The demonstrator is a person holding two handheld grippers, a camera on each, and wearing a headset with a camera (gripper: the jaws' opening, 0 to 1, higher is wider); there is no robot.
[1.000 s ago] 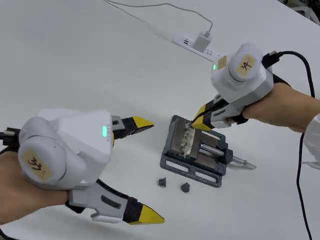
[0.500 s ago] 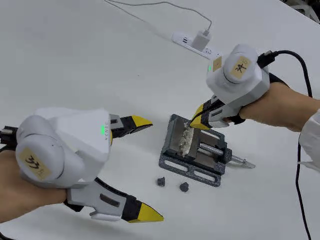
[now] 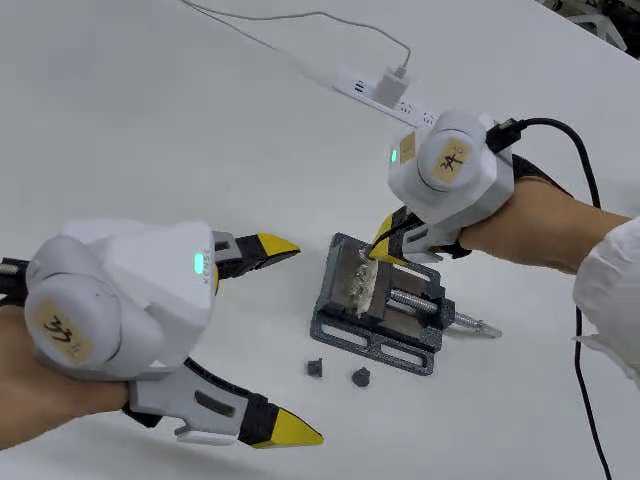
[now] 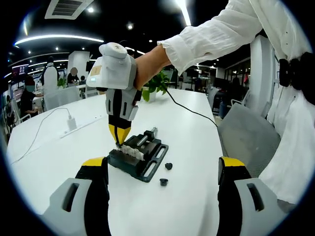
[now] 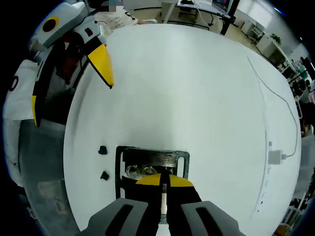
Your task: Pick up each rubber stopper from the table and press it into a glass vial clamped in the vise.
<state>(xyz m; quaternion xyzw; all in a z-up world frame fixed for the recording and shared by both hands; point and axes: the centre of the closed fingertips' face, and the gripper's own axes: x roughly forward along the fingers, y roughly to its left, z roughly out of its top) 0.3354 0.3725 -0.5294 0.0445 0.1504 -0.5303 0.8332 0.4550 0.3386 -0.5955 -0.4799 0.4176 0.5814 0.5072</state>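
Observation:
A dark metal vise (image 3: 378,322) stands on the white table and clamps clear glass vials (image 3: 360,285) between its jaws. My right gripper (image 3: 383,250) is shut, its yellow tips resting on the vials (image 5: 140,170); nothing shows between the tips (image 5: 161,180). Two small dark rubber stoppers (image 3: 315,368) (image 3: 361,377) lie loose on the table just in front of the vise. My left gripper (image 3: 288,338) hovers wide open to the left of the vise, holding nothing. In the left gripper view the stoppers (image 4: 168,166) (image 4: 163,182) lie beside the vise (image 4: 140,155).
A white power strip (image 3: 385,92) with a plugged charger and cable lies at the back of the table. A black cable runs from the right gripper past the sleeve. The vise screw handle (image 3: 478,325) sticks out to the right.
The right gripper's body has come lower and leftward over the vise while its tips stay at the vials. The left gripper has barely moved; the head camera has shifted a little.

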